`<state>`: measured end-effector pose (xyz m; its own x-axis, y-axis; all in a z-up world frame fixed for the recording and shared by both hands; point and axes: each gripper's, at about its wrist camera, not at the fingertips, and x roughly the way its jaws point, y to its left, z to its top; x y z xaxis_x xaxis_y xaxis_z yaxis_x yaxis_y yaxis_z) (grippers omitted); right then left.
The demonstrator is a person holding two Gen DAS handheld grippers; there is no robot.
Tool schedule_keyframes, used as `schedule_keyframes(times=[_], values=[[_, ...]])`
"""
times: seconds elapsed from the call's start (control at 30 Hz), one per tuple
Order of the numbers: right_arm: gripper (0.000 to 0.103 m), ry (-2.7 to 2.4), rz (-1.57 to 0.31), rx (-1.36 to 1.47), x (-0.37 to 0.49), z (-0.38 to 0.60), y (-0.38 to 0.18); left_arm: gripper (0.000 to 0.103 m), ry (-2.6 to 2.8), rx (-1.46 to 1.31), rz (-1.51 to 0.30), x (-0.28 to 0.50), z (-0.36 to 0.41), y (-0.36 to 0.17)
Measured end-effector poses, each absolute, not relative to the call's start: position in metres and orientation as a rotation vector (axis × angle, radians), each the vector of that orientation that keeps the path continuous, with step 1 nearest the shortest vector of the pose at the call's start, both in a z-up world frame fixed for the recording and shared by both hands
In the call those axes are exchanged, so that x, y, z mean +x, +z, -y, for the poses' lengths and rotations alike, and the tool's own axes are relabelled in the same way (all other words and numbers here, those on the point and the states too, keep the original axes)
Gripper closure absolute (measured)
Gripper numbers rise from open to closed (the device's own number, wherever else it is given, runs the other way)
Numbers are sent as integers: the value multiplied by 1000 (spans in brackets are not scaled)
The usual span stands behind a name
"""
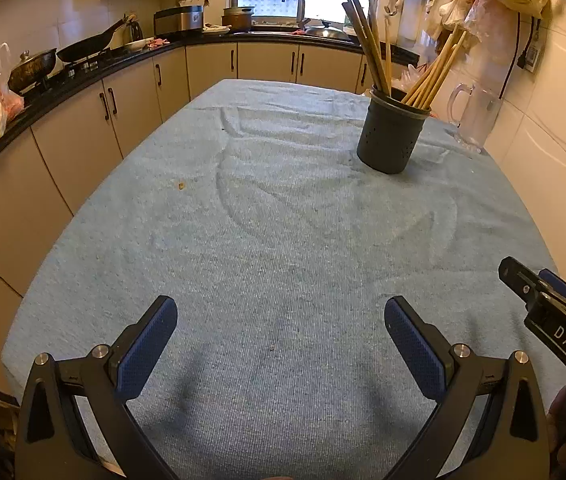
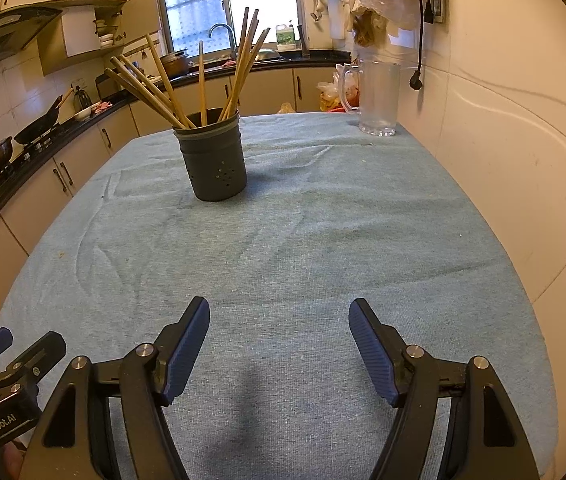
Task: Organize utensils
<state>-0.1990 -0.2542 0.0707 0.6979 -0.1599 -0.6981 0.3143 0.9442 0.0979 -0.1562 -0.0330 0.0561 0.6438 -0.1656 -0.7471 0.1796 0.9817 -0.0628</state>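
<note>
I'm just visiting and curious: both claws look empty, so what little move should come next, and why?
Probably nothing but a short reach by the right gripper toward the dark holder. The chopsticks stand inside it, no utensil shows loose on the blue cloth, and both the right and left gripper have jaws apart, holding nothing.

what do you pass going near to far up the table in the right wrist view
right gripper → bare blue tablecloth → dark utensil holder with chopsticks → clear glass mug at the far edge
</note>
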Motion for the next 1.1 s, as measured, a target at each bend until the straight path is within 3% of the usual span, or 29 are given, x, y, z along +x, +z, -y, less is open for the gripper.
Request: schedule_keyframes(times=[1.1], values=[[19,-277,-549,122,-202,257,107,0,-35,92,-518,-157,15,116]])
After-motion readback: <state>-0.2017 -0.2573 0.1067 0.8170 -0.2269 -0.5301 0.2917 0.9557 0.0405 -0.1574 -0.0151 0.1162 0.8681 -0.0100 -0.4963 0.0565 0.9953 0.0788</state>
